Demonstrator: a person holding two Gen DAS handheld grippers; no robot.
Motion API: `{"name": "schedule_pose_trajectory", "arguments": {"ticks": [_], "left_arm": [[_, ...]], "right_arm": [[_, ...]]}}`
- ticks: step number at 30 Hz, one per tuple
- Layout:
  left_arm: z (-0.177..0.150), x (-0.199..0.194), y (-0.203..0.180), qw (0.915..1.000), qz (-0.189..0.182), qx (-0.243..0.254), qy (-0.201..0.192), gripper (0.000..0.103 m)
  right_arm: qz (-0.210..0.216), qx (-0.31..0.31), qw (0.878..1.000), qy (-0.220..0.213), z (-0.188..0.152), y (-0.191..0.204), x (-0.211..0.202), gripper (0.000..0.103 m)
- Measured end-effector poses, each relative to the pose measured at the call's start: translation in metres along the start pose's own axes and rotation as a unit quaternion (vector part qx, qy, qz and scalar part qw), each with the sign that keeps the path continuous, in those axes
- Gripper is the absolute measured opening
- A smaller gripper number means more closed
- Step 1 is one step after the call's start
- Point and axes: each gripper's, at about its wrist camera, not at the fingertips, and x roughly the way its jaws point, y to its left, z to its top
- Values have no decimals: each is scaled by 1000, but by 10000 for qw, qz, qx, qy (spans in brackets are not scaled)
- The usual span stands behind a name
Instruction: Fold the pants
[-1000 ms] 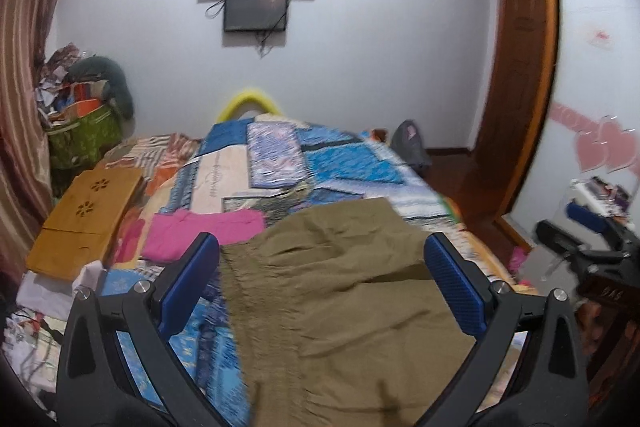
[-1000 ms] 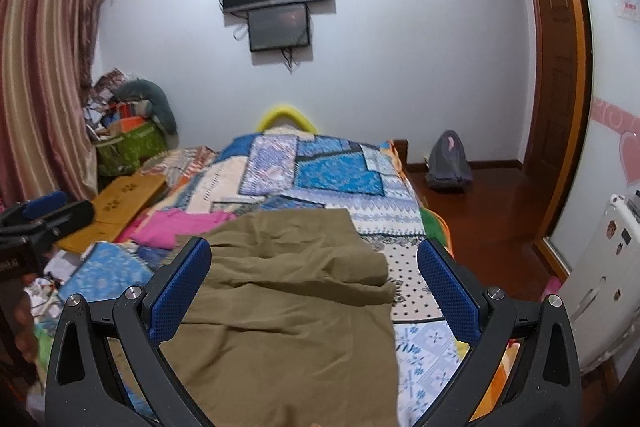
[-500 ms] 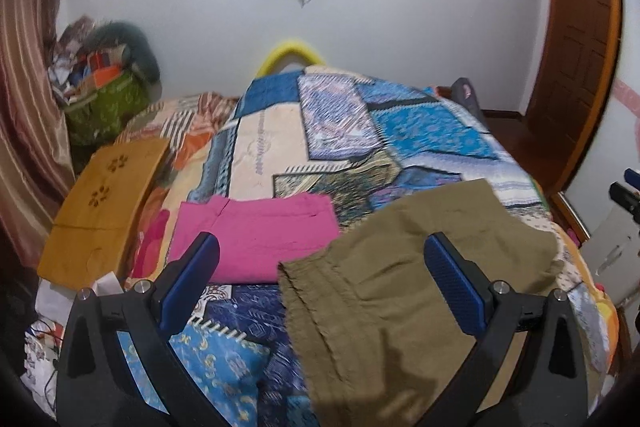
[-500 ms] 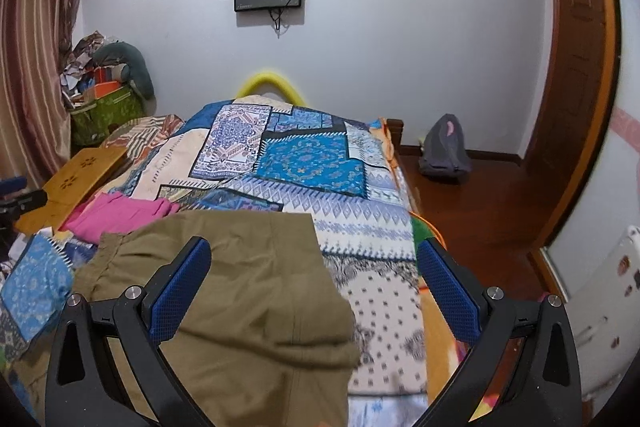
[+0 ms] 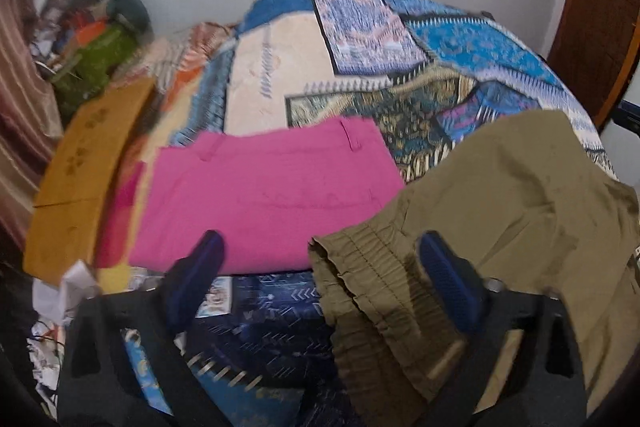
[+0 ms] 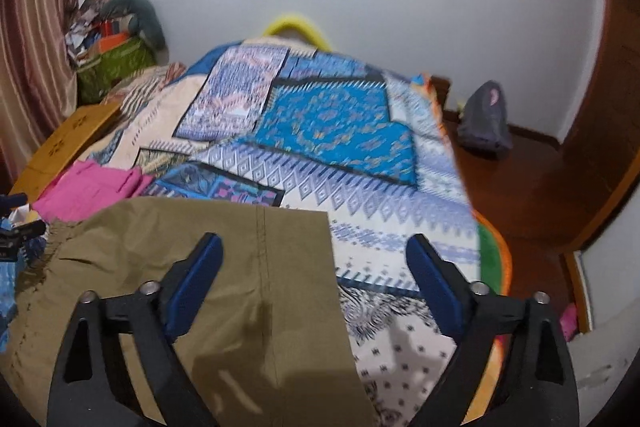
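Olive pants (image 5: 500, 211) lie spread on the patchwork quilt (image 5: 472, 51) at the near end of the bed, gathered elastic waistband toward the left, and both tongs hover above them. The left gripper (image 5: 322, 259) is spread wide, blue pads well apart, gripping nothing; its right pad sits over the waistband while its left pad hangs over the edge of a folded pink garment (image 5: 264, 195) (blurry, this view, so actual contact with the cloth is anyone's guess). That pink piece lies just beside the pants, touching or nearly touching their waistband corner.

From the right wrist, the right gripper (image 6: 314, 259) is released too, jaws wide, nothing between them. Its left pad is over the olive pants (image 6: 200, 267), its right pad over the bare quilt (image 6: 340, 131), and the pants' straight right edge falls between the two. A stitched seam runs down the fabric between the pads. A wooden lap desk (image 5: 80, 179) sits at the bed's left side.
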Motion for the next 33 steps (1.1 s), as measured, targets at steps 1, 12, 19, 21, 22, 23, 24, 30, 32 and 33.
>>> {"name": "schedule_pose_trajectory", "arguments": {"ticks": [1,12,19,21,22,23,24,30,32,33], "left_arm": [[-1,7,0,9999,-13,-3,107,83],[-15,48,10,9937,-794,-441,665,66],[-15,47,-1,9915,-968,-315,812,43],[-14,44,-5,9922,-927,-265,796,37],[-14,42,-6,9930,-858,-234,775,36],[-13,40,-8,9938,-794,-195,752,33],[-13,37,-9,9947,-728,-143,711,28],[1,16,-16,9982,-458,62,393,12],[10,9,-18,9989,-368,148,266,11],[18,4,-19,9991,-333,180,173,11]], "right_arm": [[17,-2,9999,111,1,-3,9,79],[285,-255,9957,841,8,-10,79,74],[738,-100,9935,866,9,-12,91,50],[793,-147,9930,862,9,-9,89,36],[653,-232,9940,843,8,-6,87,30],[552,-305,9946,823,9,-3,86,20],[457,-360,9952,792,10,-2,85,14],[429,-308,9978,405,20,-6,67,4],[409,-224,9985,268,27,-10,58,4],[379,-193,9989,196,32,-11,54,4]]}}
